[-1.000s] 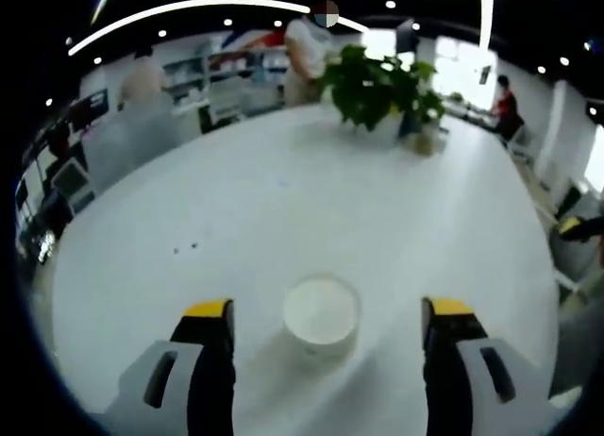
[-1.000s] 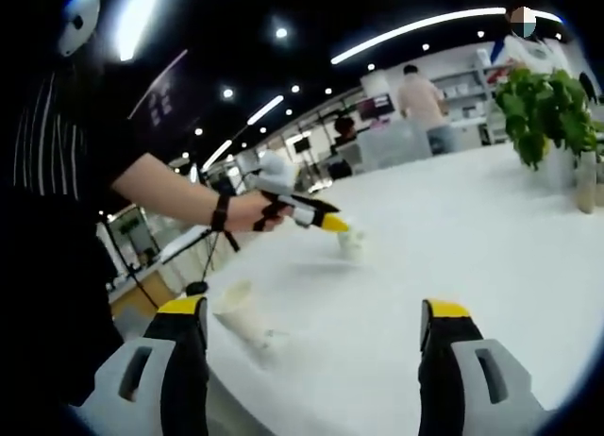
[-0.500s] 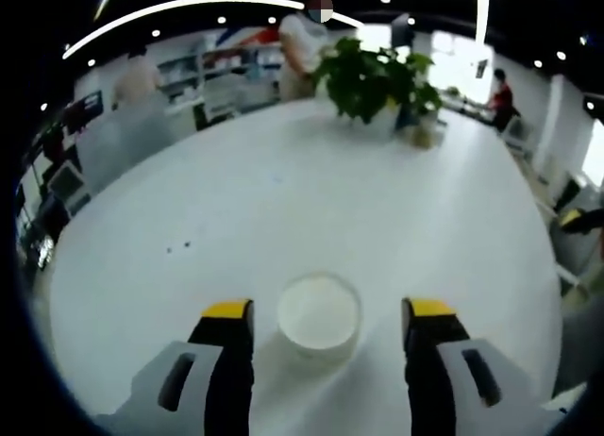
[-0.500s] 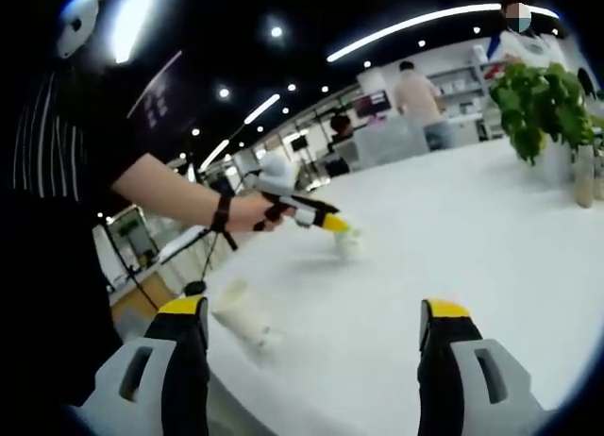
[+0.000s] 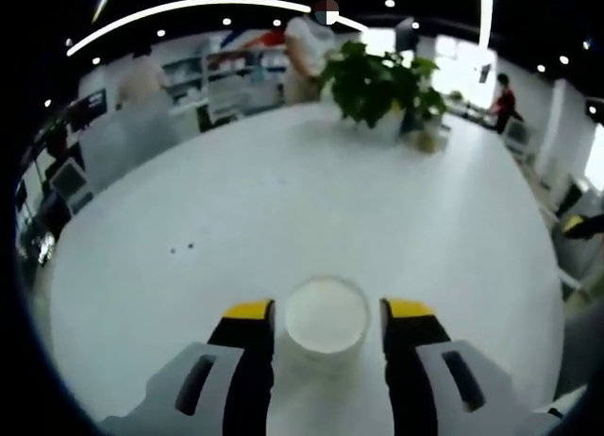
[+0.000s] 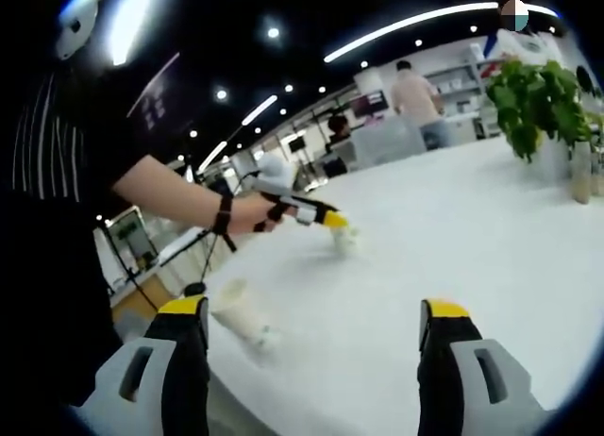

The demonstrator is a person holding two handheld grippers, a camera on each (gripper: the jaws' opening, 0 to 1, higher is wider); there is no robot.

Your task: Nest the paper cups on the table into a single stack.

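Observation:
A white paper cup point(image 5: 327, 315) stands upright on the white round table point(image 5: 283, 191), seen from above. My left gripper point(image 5: 328, 311) is shut on it, its yellow-tipped jaws pressed to the cup's two sides. The right gripper view shows that left gripper point(image 6: 327, 219), held in a hand, at the same cup point(image 6: 345, 240) from the side. A second paper cup point(image 6: 242, 319) lies on its side near the table's point(image 6: 472, 257) near edge. My right gripper point(image 6: 316, 315) hangs open above the table, to the right of the lying cup, with nothing between its jaws.
A potted green plant point(image 5: 377, 82) with a small bottle beside it stands at the far side of the table, also in the right gripper view as the plant point(image 6: 538, 106). People and shelves are in the background. A person's arm point(image 6: 170, 191) reaches in from the left.
My left gripper's jaws have drawn steadily inward until they meet the upright cup. The right gripper and the lying cup have hardly moved.

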